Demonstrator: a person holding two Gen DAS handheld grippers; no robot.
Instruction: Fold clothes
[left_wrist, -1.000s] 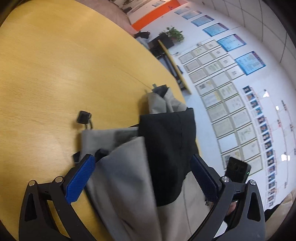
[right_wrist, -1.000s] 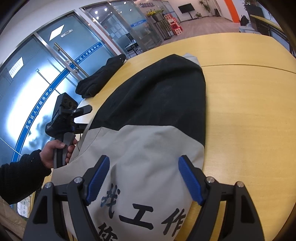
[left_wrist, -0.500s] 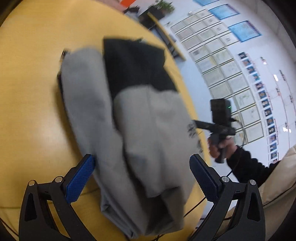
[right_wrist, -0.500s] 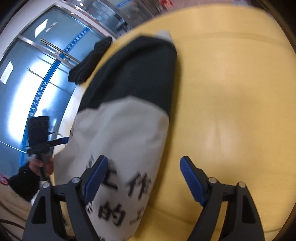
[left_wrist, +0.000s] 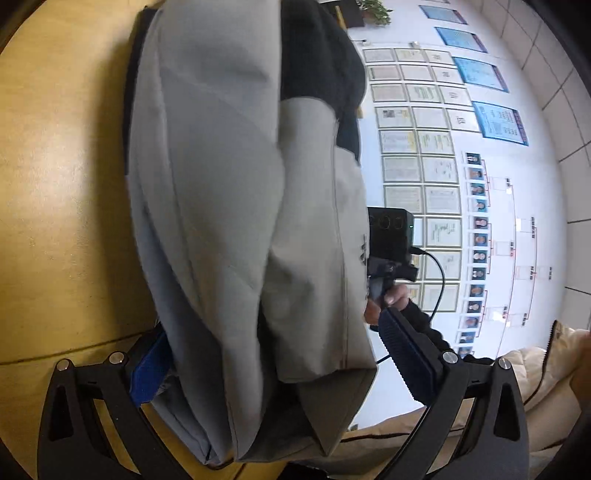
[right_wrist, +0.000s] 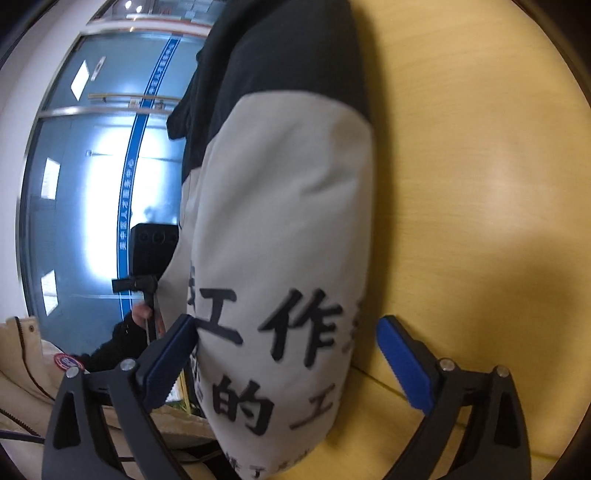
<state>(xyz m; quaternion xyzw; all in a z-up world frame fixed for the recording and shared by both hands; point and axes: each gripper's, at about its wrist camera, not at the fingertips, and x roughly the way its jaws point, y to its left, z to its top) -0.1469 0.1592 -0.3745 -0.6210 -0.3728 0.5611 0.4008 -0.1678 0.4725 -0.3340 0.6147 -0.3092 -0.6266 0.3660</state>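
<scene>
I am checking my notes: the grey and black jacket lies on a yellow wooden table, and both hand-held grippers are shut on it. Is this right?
Not entirely. The grey and black jacket does lie on the yellow wooden table, but both wrist views show the left hand-held gripper and right hand-held gripper open, fingers apart either side of the fabric.

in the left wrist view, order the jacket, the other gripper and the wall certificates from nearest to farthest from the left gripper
1. Jacket: lies between the open fingers of the left gripper, on the table.
2. Other gripper: just past the jacket's right edge, held in a hand off the table.
3. Wall certificates: far behind, on the white wall at right.
</scene>
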